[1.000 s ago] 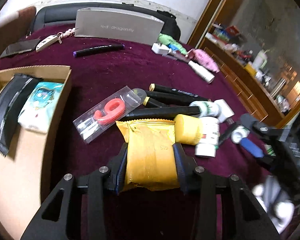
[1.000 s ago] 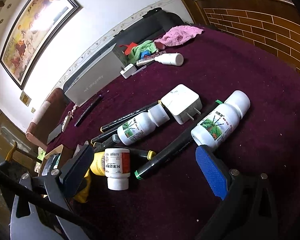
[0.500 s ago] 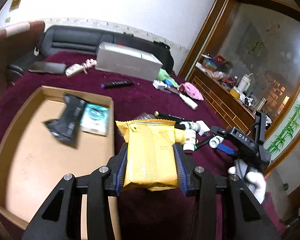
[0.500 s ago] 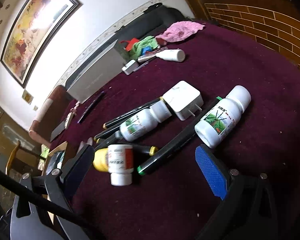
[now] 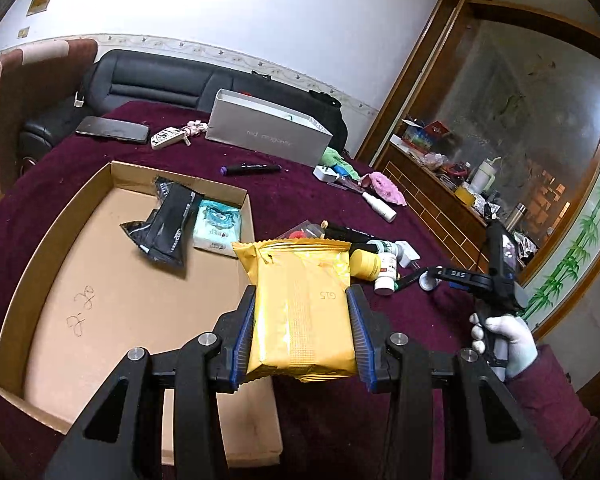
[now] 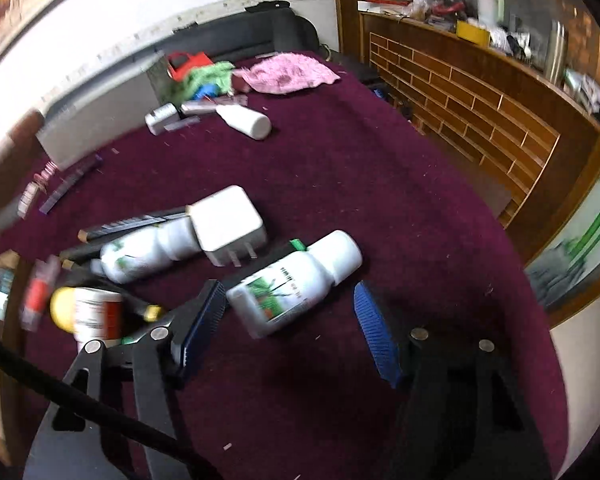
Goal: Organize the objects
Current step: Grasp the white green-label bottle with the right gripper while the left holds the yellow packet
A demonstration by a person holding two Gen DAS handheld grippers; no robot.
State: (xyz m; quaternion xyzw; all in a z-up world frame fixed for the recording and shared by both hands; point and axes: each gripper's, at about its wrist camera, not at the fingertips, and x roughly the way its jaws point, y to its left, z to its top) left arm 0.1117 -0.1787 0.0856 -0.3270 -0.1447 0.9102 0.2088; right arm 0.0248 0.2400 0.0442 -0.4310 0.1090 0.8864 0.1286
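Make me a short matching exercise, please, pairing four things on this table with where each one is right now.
Things:
1. yellow packet
2. black pouch
3. white bottle with green label
4. purple-capped marker

Places:
A. lying in the cardboard tray
B. on the cloth between the open jaws of the right gripper
C. clamped in the left gripper
D. alone on the cloth near the grey box

Pairs: 1-C, 2-A, 3-B, 4-D

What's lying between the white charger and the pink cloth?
Bare maroon tablecloth between charger and pink cloth, in the right wrist view; a white tube lies off to the side.
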